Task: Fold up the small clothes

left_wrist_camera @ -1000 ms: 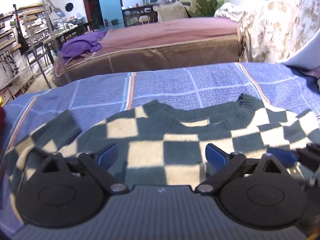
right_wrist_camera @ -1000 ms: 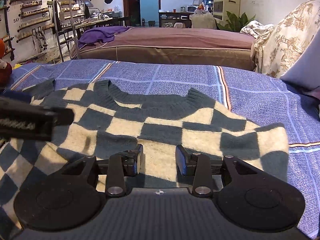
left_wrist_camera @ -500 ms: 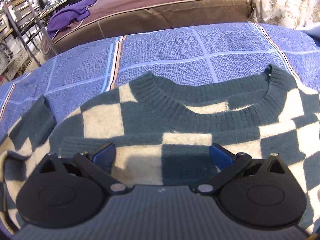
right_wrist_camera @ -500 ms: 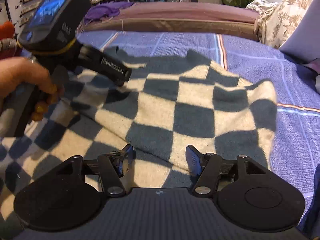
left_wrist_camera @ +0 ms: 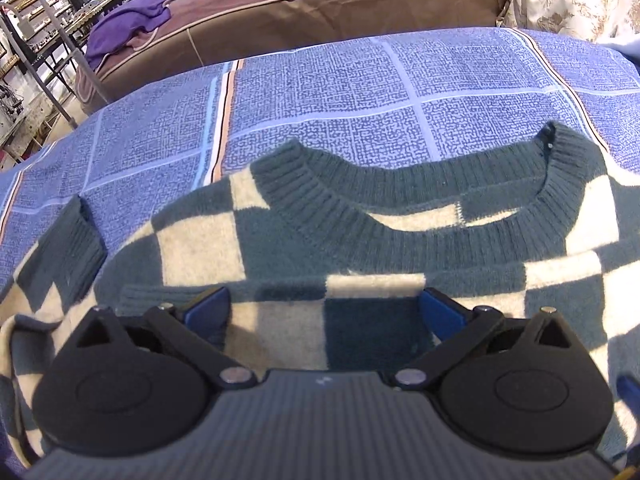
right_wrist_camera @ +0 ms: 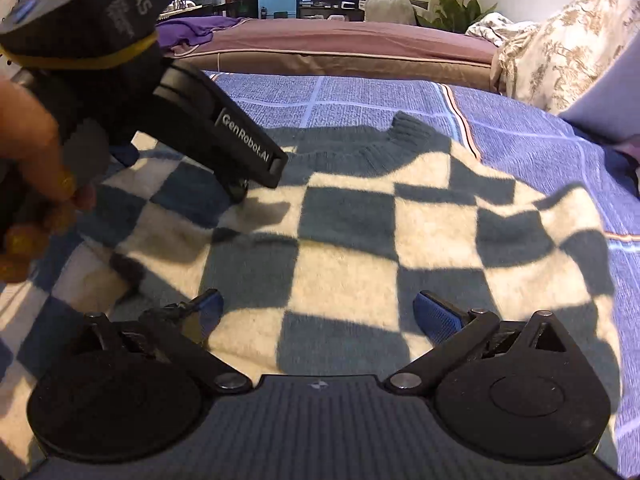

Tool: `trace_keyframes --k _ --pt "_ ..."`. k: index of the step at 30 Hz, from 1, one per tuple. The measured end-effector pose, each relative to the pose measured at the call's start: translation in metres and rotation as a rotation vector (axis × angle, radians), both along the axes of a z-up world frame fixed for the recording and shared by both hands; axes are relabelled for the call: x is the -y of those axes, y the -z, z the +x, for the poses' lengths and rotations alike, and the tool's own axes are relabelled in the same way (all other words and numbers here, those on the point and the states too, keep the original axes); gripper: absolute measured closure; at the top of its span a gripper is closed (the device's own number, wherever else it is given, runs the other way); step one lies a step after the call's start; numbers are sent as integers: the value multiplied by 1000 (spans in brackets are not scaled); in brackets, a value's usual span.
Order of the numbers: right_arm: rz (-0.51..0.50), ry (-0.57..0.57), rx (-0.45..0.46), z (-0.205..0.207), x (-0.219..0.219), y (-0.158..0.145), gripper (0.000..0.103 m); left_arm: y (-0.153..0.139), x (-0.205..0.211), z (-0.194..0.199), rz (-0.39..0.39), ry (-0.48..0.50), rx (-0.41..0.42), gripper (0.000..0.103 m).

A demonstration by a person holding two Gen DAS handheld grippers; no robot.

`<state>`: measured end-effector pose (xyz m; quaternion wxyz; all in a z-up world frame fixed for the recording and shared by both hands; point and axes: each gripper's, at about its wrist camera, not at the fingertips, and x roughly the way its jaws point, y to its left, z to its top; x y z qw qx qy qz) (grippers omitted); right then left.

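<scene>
The left tongs (left_wrist_camera: 324,308) are held low over the sweater (left_wrist_camera: 360,248), pitched downward, with both blue fingertips (left_wrist_camera: 208,308) spread wide and nothing between them. In the right wrist view the same left tongs (right_wrist_camera: 240,190) enter from the upper left, gripped in the person's left hand (right_wrist_camera: 36,168); the black body slopes down to the right and its tip appears to touch the knit just below the collar, though contact cannot be confirmed.

The right tongs (right_wrist_camera: 318,310) are likewise released, fingertips (right_wrist_camera: 436,312) far apart, positioned just above the lower right part of the sweater (right_wrist_camera: 380,248).

The sweater is a green-and-cream checkered knit lying on a bed under a blue grid-patterned bedcover (left_wrist_camera: 340,92). Its ribbed neckband (left_wrist_camera: 400,204) points away from both cameras toward the far edge of the bed. The long axis runs from the tongs toward the neckband. A ribbed cuff (left_wrist_camera: 72,248) sits at the left side, turned toward the collar end. A folded layer with a ribbed edge lies across the chest just in front of the left fingertips.

Bare bedcover (right_wrist_camera: 540,140) surrounds the garment on the far side and on the right. Beyond the bed's far edge stands a brown sofa (left_wrist_camera: 320,4) carrying a purple cloth (left_wrist_camera: 132,20). A floral cushion (right_wrist_camera: 560,52) lies off the far right corner.
</scene>
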<state>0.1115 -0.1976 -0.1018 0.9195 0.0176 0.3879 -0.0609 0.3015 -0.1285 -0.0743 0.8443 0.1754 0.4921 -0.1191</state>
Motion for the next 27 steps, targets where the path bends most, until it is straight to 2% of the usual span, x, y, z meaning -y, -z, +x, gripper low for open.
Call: trace_keyframes --k 3,4,6,7,8,10,12,13,14,15,16,21,25,27 --pt "-14 -49 -58 -19 -5 -10 0 0 0 1 -1 4 -3 0" --pt "14 -23 -36 -21 -3 -19 0 0 -1 1 -2 8 -3 0" --pt "82 63 78 -20 4 -38 0 0 -2 1 -8 10 -6 0" --pt "78 74 126 -12 5 -45 0 0 -3 2 -10 10 -11 0" --pt "41 57 134 1 1 -47 0 0 -3 2 -10 10 -16 0" --pt "-33 26 67 33 -5 -38 0 0 -3 3 -8 6 -24 0" --pt "-33 53 34 56 -1 -20 0 0 -1 3 -2 3 -24 0" --pt "-8 58 -29 62 3 -8 0 0 -1 3 -1 2 -24 0" --pt "19 49 -50 60 5 2 0 0 -1 3 1 4 -24 0" --pt "-4 25 2 48 4 4 0 1 -1 4 -1 4 -24 0" --pt "-22 8 11 37 2 6 0 1 -1 4 -3 5 -23 0" --pt "36 20 -4 -2 6 -2 0 1 -1 3 -1 8 -16 0" --pt "9 -12 -49 -11 1 -16 0 2 -2 0 -5 14 -1 0" --pt "53 30 71 -16 5 -33 0 2 -1 0 -3 10 2 0"
